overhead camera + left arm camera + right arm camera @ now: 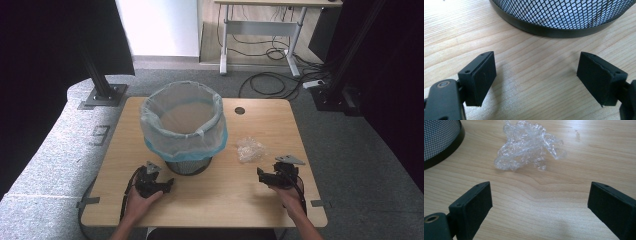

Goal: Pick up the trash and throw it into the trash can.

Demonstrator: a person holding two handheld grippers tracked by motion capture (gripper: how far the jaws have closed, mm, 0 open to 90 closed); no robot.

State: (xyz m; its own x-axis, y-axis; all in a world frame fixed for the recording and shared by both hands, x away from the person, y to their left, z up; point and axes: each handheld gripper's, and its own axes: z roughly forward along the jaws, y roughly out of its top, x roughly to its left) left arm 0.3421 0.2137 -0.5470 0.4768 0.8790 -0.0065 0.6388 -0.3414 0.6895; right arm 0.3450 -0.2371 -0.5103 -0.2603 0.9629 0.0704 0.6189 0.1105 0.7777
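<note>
High view — wooden table [210,192]; mesh bin [183,127] with a pale liner at centre; crumpled clear plastic [249,149] to its right; left claw [169,186] and right claw [261,175] held low near the front edge.

Left gripper view — left claw [536,75] spread, empty, near the bin's base [559,31].

Right gripper view — right claw [540,205] spread, empty; the plastic [526,145] lies just ahead, beside the bin [439,142].

left hand-held gripper [161,184] agape, right hand-held gripper [266,176] agape
</note>
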